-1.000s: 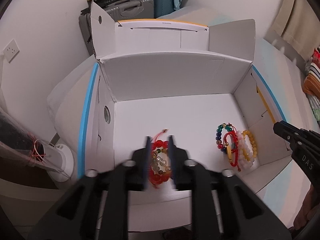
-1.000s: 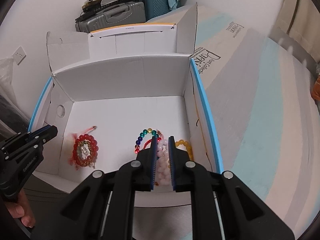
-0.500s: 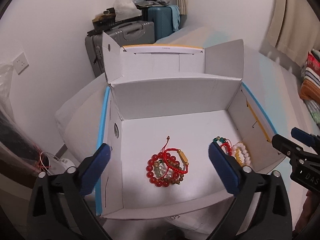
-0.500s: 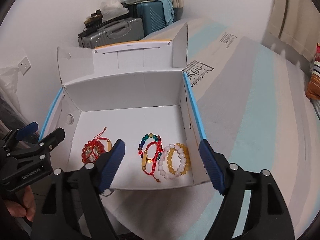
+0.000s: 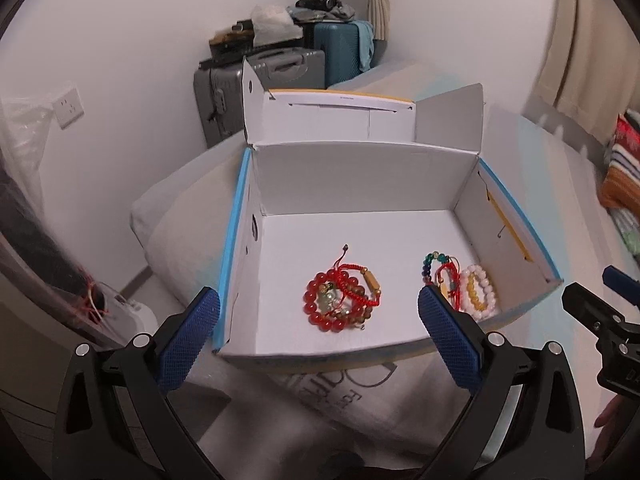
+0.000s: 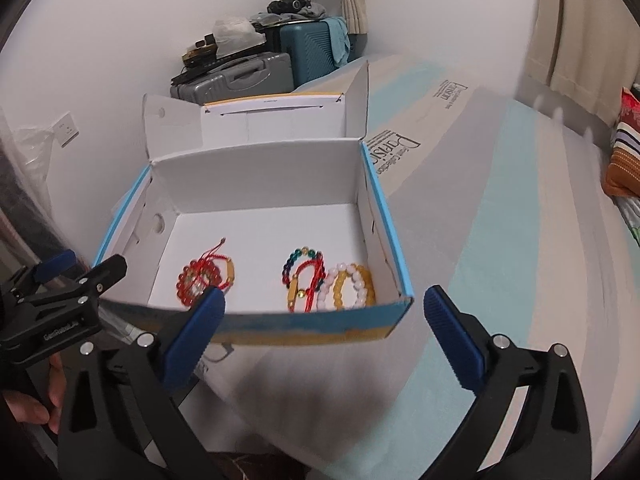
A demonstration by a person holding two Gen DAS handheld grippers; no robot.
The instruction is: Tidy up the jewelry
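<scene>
An open white cardboard box [image 5: 360,176] with blue edges sits on a bed; it also shows in the right wrist view [image 6: 256,176]. Inside lie two heaps of bracelets: a red bead and red cord heap [image 5: 340,296] [image 6: 204,278] at left, and a heap of multicoloured, red cord, white and yellow bead bracelets [image 5: 460,284] [image 6: 328,280] at right. My left gripper [image 5: 320,344] is open and empty, in front of the box. My right gripper [image 6: 324,336] is open and empty, in front of the box's near wall.
The box's lid flaps [image 5: 340,116] stand up at the back. Grey and teal suitcases [image 5: 280,72] stand against the wall behind. The striped bedsheet [image 6: 500,220] stretches right, with folded striped cloth [image 6: 624,152] at the far right. A wall socket [image 5: 68,106] is at left.
Both grippers opened, let go of the bracelets and drew back out of the box. The two heaps now lie on the box floor.
</scene>
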